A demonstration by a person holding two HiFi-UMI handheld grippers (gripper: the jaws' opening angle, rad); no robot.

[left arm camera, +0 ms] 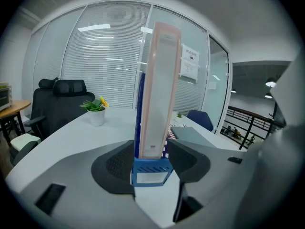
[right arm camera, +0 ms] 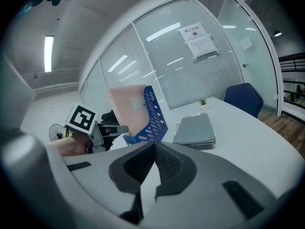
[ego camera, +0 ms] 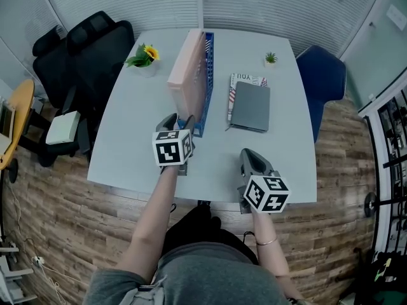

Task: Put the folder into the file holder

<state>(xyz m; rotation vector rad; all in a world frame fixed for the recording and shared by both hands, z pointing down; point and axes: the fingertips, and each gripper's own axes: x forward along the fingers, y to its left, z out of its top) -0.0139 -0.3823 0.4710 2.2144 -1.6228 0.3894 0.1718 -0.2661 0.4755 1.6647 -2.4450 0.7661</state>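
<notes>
The pink folder [ego camera: 189,75] stood upright on edge inside the blue file holder [ego camera: 206,84] on the pale table [ego camera: 140,145], its narrow spine towards the person. The left gripper [left arm camera: 151,163] sat at the holder's near end with its jaws wide apart, the holder's blue front panel between them and neither pad pressing on it, so it gripped nothing. The right gripper [right arm camera: 153,149] hung over the table's near edge, well apart from the holder, jaws closed together and empty. A small label on the folder's spine and a white one on the holder's front were too small to read. Right of the holder lay a grey folder [ego camera: 250,105] on a magazine [ego camera: 245,79] whose cover showed "YOU". A paper notice [left arm camera: 189,63] hung on the glass wall, its print unreadable. A potted sunflower [ego camera: 146,57] stood left of the holder
</notes>
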